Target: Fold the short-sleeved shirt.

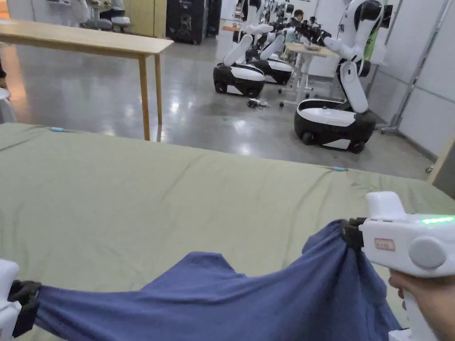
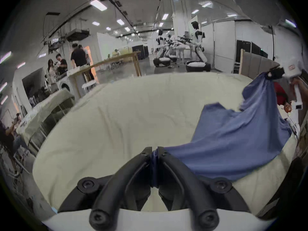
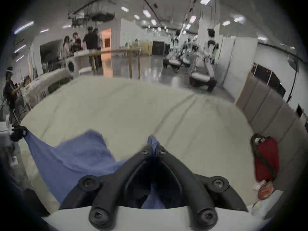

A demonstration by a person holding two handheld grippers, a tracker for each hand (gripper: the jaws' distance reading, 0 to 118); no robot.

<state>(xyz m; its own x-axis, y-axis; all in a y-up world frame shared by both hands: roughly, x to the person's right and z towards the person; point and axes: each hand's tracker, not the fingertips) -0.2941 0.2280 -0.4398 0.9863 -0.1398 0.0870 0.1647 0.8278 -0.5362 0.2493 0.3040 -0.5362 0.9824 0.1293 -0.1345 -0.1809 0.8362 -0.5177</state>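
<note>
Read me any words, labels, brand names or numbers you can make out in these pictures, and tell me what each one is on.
No text can be read.
Small red label on the white body of the right claw, which grips the blue shirt: too small and blurred.
Orange packet beside the red bag: any print is blurred.

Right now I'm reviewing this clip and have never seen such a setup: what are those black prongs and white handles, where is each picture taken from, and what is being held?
No robot arm works here. A person holds a white handheld tool in each hand, each ending in two black jaws. One picture comes from a camera on the person's head; the other two come from cameras riding on the tools. The left gripper and the right gripper are each shut on a bunch of the blue shirt, which is stretched between them above the green sheet that covers the work surface. The white wheeled robots behind are standing apart from this.
</note>
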